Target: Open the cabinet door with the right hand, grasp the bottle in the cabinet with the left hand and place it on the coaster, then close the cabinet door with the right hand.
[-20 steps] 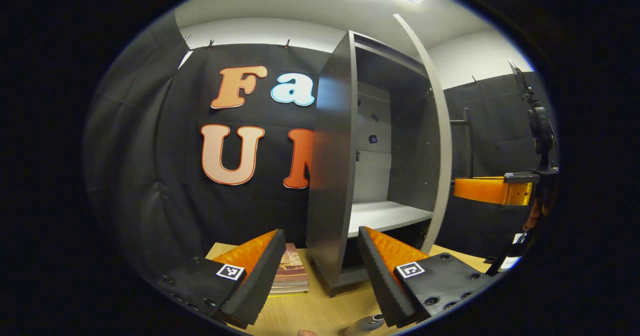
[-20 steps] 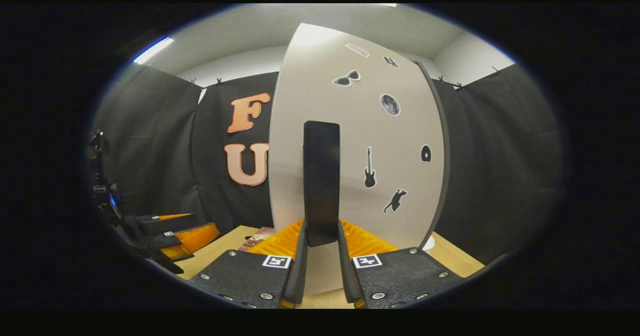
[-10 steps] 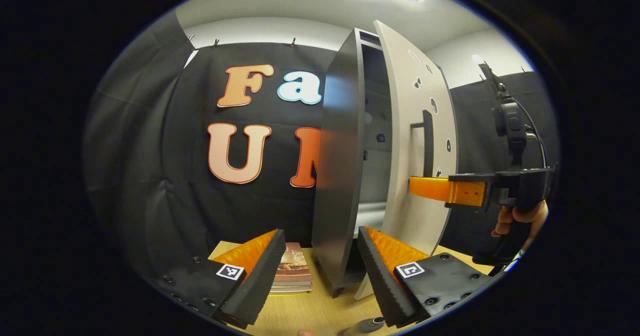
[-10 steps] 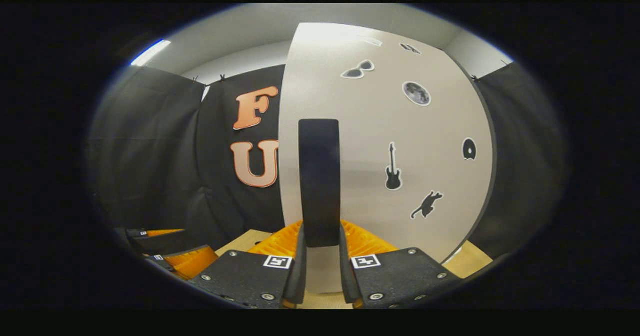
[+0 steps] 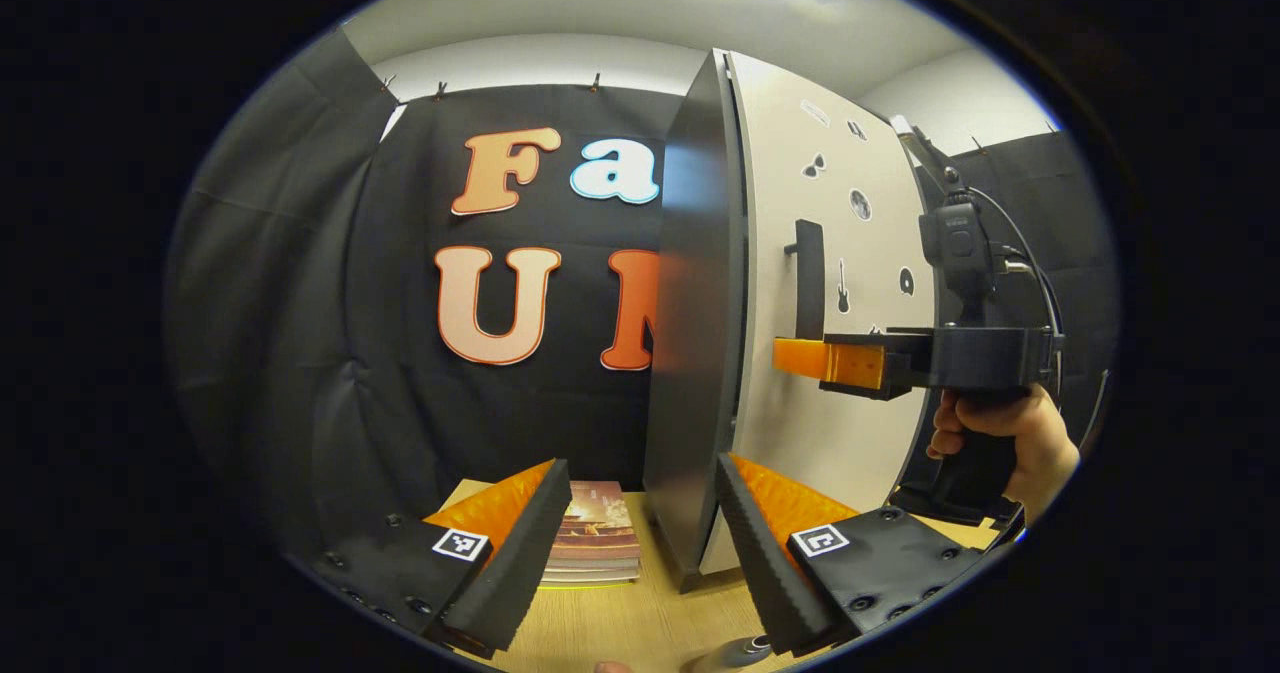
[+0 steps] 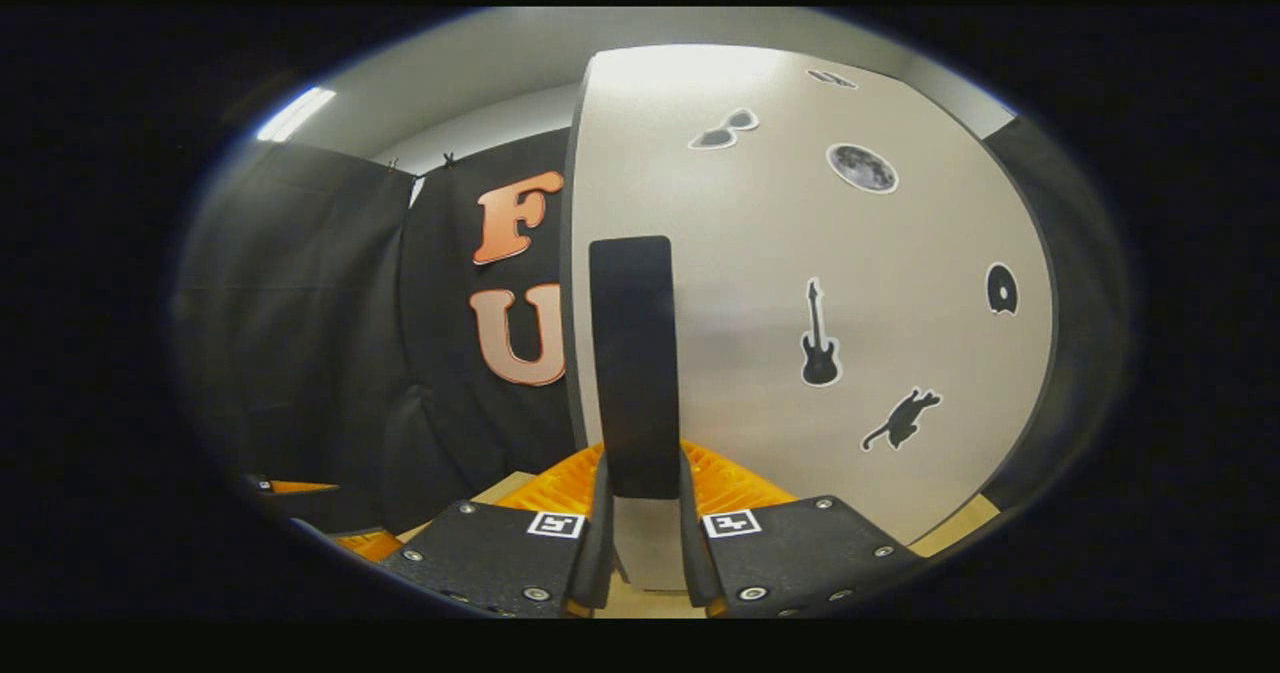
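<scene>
Door [image 5: 835, 283] has swung from wide open 1 s ago to nearly shut vs the dark cabinet [image 5: 695, 333]; interior now hidden. It's a flat pale panel w/ small black stickers (guitar, cat, moon). My right gripper [image 6: 640, 543] pinches the upright black bar handle [image 6: 633, 363], both fingers on it. My right hand [image 5: 1005, 433] wraps the grip, held level. Left gripper [image 5: 640, 543] hangs wide apart, holding nothing, over the wood-grain tabletop [image 5: 630, 623]. Bottle top [image 5: 745, 645] sits just below it. Stacked books [image 5: 595, 548] lie by the cabinet base.
</scene>
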A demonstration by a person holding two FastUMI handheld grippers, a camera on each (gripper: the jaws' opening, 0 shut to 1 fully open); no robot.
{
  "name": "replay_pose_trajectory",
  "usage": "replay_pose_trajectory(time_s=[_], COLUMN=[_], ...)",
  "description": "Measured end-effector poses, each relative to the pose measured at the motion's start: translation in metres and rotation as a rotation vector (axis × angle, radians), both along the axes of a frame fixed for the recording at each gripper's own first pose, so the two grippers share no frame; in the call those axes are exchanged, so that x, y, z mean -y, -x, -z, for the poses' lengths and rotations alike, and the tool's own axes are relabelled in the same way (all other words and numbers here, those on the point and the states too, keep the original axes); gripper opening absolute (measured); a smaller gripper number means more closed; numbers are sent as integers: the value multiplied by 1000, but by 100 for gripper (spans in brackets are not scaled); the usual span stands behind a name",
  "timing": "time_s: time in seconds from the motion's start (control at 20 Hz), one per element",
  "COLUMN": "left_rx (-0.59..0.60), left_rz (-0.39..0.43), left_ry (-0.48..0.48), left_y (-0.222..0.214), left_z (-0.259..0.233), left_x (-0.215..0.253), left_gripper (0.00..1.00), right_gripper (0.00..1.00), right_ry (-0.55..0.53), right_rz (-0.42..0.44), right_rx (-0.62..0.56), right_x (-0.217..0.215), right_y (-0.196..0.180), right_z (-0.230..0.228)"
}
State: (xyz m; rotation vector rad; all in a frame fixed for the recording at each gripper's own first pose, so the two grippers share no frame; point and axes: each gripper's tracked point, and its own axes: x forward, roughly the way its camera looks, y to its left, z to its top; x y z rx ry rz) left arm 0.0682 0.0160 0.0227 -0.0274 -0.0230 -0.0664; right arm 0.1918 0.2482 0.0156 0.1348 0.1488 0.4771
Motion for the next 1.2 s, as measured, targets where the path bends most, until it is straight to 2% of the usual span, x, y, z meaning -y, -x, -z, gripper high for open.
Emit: replay_pose_trajectory(time_s=[0.3, 0.35, 0.55, 0.7, 0.75, 0.8, 1.05, 1.1, 1.2], left_rx=[-1, -1, -8, -12, -10, -7, -13, -15, -15], left_rz=[-42, -47, -68, -87, -96, -106, -160, -168, -175], left_ry=[-1, 0, 5, 7, 4, 1, -5, -6, -10], left_y=[8, 9, 7, 8, 8, 8, 19, 22, 26], left_z=[-1, -1, -2, -3, -4, -5, -2, -2, -2], left_x=[5, 6, 9, 11, 11, 11, 13, 14, 14], left_gripper=[94, 95, 95, 94, 94, 94, 94, 95, 95], right_gripper=[26, 29, 29, 34, 31, 36, 43, 50, 57], right_ry=[-4, -7, -5, -8, -6, -3, 1, 1, 3], right_rz=[-28, -35, -57, -80, -89, -98, -121, -123, -122], right_rx=[0, -1, 8, 13, 10, 11, 57, 59, 61], right_x=[-4, -5, -6, -5, -5, -3, 18, 23, 34], right_y=[-4, -5, -5, -1, 3, 8, 45, 54, 68], right_z=[2, 2, 3, 2, 1, 1, 0, 0, 0])
